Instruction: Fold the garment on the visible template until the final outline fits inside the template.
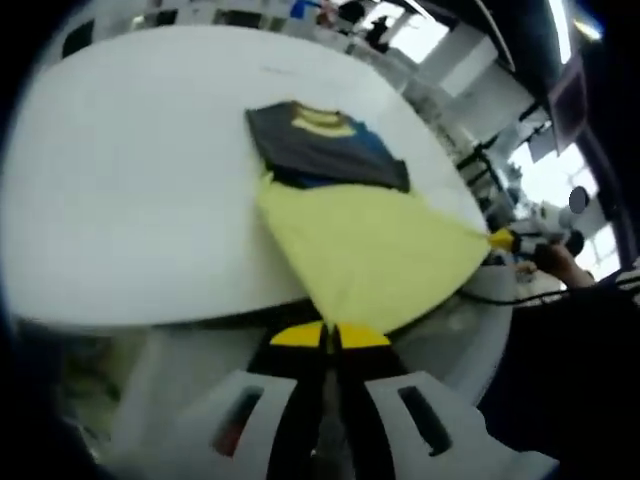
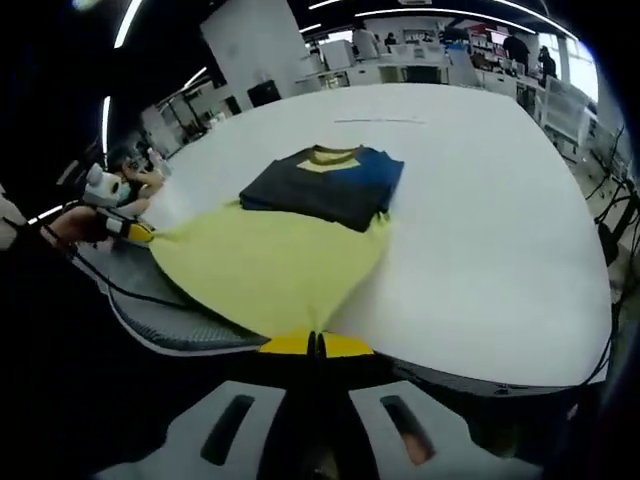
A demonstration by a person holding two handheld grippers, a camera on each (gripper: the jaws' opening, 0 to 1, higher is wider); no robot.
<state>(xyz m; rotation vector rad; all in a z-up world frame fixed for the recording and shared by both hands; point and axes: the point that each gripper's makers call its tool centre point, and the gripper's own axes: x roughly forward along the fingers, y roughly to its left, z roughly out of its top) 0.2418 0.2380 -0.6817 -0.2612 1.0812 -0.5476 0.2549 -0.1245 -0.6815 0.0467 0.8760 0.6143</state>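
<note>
The garment lies on the white table (image 1: 120, 180) (image 2: 500, 220). Its dark grey and blue top part (image 1: 325, 150) (image 2: 320, 185), with a yellow collar, rests flat on the table. The yellow lower part (image 1: 370, 240) (image 2: 265, 265) is stretched taut toward the table's near edge. My left gripper (image 1: 330, 335) (image 2: 135, 232) is shut on one corner of the yellow hem. At the other hem corner my right gripper (image 2: 315, 343) (image 1: 505, 240) is also shut on the fabric. A faint thin line (image 2: 380, 120) marks the table beyond the garment.
A hand (image 1: 560, 262) (image 2: 70, 225) holds each far gripper, and a dark cable (image 1: 500, 297) trails from it. A grey surface (image 2: 170, 310) sits under the table's near edge. Desks, shelves and people (image 2: 515, 45) stand far behind the table.
</note>
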